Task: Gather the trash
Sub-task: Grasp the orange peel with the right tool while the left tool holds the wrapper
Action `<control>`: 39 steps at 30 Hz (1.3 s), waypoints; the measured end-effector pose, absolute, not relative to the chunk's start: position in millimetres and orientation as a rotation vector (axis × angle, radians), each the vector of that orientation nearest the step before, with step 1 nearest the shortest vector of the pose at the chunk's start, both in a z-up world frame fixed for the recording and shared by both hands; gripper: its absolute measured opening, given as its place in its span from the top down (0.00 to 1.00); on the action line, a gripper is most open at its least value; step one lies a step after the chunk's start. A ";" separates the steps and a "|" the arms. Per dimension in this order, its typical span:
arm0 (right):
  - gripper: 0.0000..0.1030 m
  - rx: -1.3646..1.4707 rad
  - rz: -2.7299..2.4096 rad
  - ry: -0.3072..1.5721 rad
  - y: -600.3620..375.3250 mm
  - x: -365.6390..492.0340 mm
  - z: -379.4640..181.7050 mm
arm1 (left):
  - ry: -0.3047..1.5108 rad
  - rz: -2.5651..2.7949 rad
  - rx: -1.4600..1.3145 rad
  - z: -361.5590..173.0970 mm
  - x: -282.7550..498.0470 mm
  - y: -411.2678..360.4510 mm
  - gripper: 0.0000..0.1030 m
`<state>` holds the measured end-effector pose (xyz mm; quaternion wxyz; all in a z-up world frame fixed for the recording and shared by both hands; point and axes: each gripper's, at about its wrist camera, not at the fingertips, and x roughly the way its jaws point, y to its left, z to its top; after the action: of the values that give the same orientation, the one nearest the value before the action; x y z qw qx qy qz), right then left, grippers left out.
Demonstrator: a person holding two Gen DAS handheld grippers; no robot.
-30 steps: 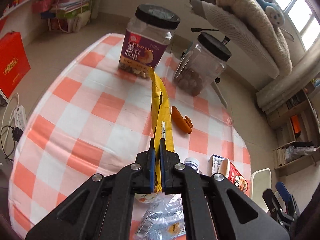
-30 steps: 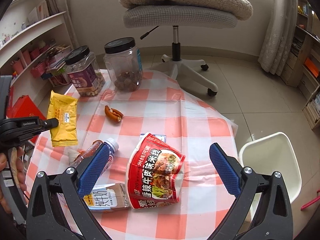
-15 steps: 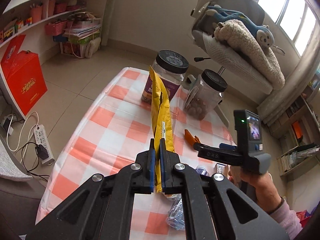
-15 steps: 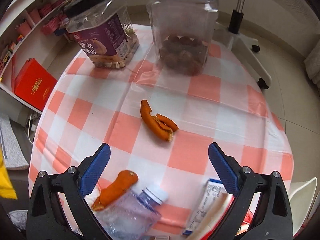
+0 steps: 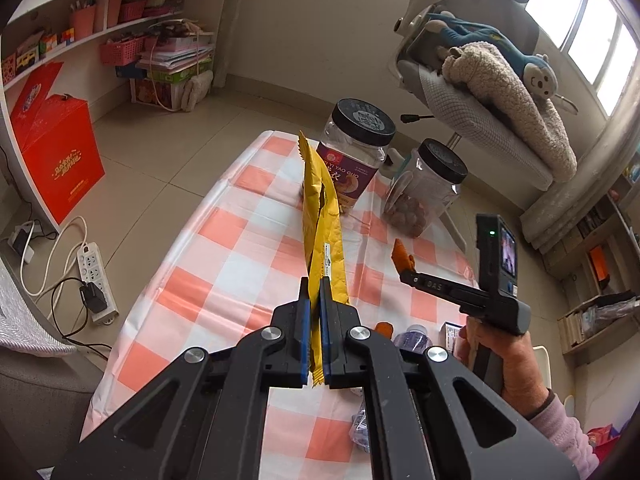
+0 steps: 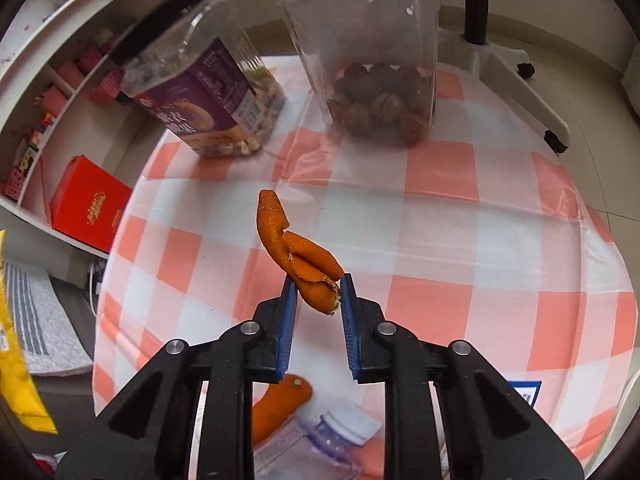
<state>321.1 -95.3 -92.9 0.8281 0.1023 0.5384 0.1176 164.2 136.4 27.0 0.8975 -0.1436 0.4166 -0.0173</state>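
Observation:
My left gripper (image 5: 315,285) is shut on a yellow snack wrapper (image 5: 320,208), which stands edge-on above the checked tablecloth (image 5: 248,256). The wrapper (image 6: 16,360) also shows at the right wrist view's left edge. My right gripper (image 6: 318,280) is closing; its blue pads press on the near end of a curled orange peel (image 6: 296,252). The left wrist view shows that gripper (image 5: 404,274), held by a hand in a pink sleeve, at the peel (image 5: 400,254). A second orange peel (image 6: 280,404) and a crushed plastic bottle (image 6: 320,444) lie below the right gripper.
Two black-lidded jars stand at the table's far end: a purple-labelled one (image 6: 200,92) and a clear one with nuts (image 6: 372,80). A carton corner (image 6: 524,390) shows at the right. Beyond are an office chair (image 5: 480,92), a red box (image 5: 56,160) and a power strip (image 5: 94,280).
My right gripper swung from over the noodle cup to the orange peel, dropped, and closed on it. My left gripper lifted the yellow wrapper higher off the table, then held still.

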 end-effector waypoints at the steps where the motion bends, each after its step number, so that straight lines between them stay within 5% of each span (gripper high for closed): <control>1: 0.80 0.217 0.261 1.118 -95.3 311.2 -83.6 | 0.858 -0.034 -0.296 27.9 162.9 136.5 0.96; 15: 0.80 0.133 0.268 0.834 -102.9 201.9 5.4 | 0.803 -0.054 -0.272 38.4 141.8 118.6 0.96; 39: 0.79 0.118 0.028 0.655 -204.3 129.4 18.5 | 0.808 -0.208 -0.162 27.8 138.4 26.0 0.96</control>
<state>129.4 -204.3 18.5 0.9451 0.0581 0.3213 0.0135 138.4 26.0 27.8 0.9110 -0.0784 0.3921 -0.1009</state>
